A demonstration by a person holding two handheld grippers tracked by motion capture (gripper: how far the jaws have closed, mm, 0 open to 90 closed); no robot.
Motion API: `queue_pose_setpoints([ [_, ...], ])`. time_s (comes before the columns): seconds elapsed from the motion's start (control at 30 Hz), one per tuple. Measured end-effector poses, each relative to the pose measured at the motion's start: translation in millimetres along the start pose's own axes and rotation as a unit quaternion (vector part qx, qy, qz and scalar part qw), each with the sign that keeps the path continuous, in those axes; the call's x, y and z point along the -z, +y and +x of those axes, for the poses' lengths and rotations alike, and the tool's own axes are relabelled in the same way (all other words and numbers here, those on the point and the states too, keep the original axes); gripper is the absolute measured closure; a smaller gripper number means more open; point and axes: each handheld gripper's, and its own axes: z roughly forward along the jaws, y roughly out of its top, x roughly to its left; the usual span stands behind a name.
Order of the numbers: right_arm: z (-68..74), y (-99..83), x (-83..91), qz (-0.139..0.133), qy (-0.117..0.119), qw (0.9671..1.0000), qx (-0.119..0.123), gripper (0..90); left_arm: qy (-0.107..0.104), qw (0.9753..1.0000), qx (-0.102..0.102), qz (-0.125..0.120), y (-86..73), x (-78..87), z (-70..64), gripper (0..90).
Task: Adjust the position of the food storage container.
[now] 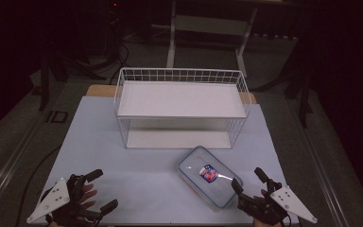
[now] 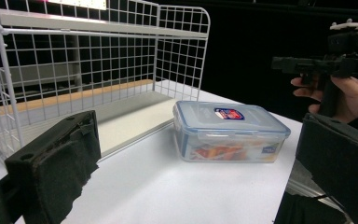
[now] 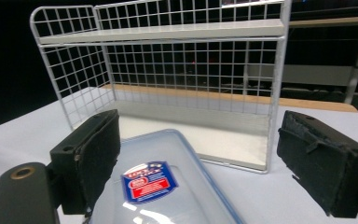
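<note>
Bearing a red-blue label [image 3: 148, 183] — container [image 1: 208, 177].

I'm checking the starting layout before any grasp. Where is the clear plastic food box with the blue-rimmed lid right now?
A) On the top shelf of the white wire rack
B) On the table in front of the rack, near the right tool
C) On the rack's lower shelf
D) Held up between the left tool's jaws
B: the food box sits on the table in front of the wire rack, just ahead of the open right tool.
</note>
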Motion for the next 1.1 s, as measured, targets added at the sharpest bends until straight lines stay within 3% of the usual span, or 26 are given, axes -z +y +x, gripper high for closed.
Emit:
queue_pose_setpoints([
  [0.13, 5.8, 3.2, 0.1, -0.001, 0.017, 0.9998, 0.006, 13.0, -0.001, 1.0000, 0.001, 0.000, -0.3, -1.1, -0.3, 0.0],
  [0.2, 10.9, 4.9, -1.7, 0.004, 0.045, 0.9989, 0.009, 13.4, -0.003, 1.0000, 0.002, -0.001, -0.4, -1.5, -0.6, 0.0],
  [0.3, 17.6, 5.5, -3.7, 0.011, 0.061, 0.9981, 0.009, 13.2, -0.002, 1.0000, 0.002, -0.002, -0.5, -1.9, -0.9, 0.0],
  [0.4, 25.3, 7.5, -3.2, 0.007, 0.101, 0.9948, 0.008, 13.1, -0.002, 1.0000, 0.001, 0.001, -1.2, -3.2, -0.5, 0.0],
  [0.5, 32.6, 4.3, -7.6, 0.043, 0.129, 0.9906, 0.012, 19.2, -0.002, 1.0000, 0.002, 0.001, -1.4, -3.8, -0.6, 0.0],
  [0.53, 32.6, 4.3, -7.6, 0.043, 0.129, 0.9906, 0.012, 19.2, -0.001, 1.0000, 0.002, 0.002, -1.4, -4.0, -0.6, 0.0],
  [0.57, 33.9, 1.2, -9.2, 0.060, 0.138, 0.9885, 0.013, 24.7, -0.001, 1.0000, 0.001, 0.000, -1.2, -4.1, -1.0, 0.0],
  [0.6, 36.1, -5.5, -11.9, 0.094, 0.156, 0.9831, 0.017, 35.7, -0.001, 1.0000, 0.000, 0.001, -1.1, -3.9, -1.2, 0.0],
  [0.7, 38.6, -12.2, -11.2, 0.122, 0.169, 0.9777, 0.018, 54.8, 0.000, 1.0000, 0.000, 0.001, -1.1, -4.0, -1.1, 0.0],
  [0.73, 38.6, -12.2, -11.2, 0.122, 0.169, 0.9777, 0.018, 54.8, 0.000, 1.0000, 0.000, 0.001, -1.1, -4.0, -1.1, 0.0],
  [0.77, 39.3, -14.2, -11.3, 0.136, 0.174, 0.9751, 0.018, 60.4, 0.000, 1.0000, 0.000, 0.001, -1.1, -4.0, -1.1, 0.0],
  [0.8, 41.4, -20.1, -11.7, 0.169, 0.183, 0.9681, 0.021, 72.3, 0.001, 1.0000, 0.002, 0.000, -1.4, -4.6, -0.4, 0.0],
  [0.9, 43.3, -28.9, -14.4, 0.216, 0.202, 0.9548, 0.033, 81.9, 0.000, 1.0000, 0.001, 0.003, -1.7, -5.8, 0.1, 0.0],
  [0.93, 43.3, -28.9, -14.4, 0.216, 0.202, 0.9548, 0.033, 81.9, 0.000, 1.0000, 0.001, 0.003, -1.7, -5.8, 0.1, 0.0],
  [1.0, 45.6, -34.3, -17.3, 0.243, 0.214, 0.9450, 0.043, 86.7, -0.001, 1.0000, 0.001, 0.004, -2.1, -7.2, 0.1, 0.0],
  [1.1, 46.7, -37.9, -19.8, 0.258, 0.209, 0.9419, 0.053, 89.1, -0.003, 1.0000, 0.002, 0.006, -2.6, -8.7, 0.1, 0.0],
])
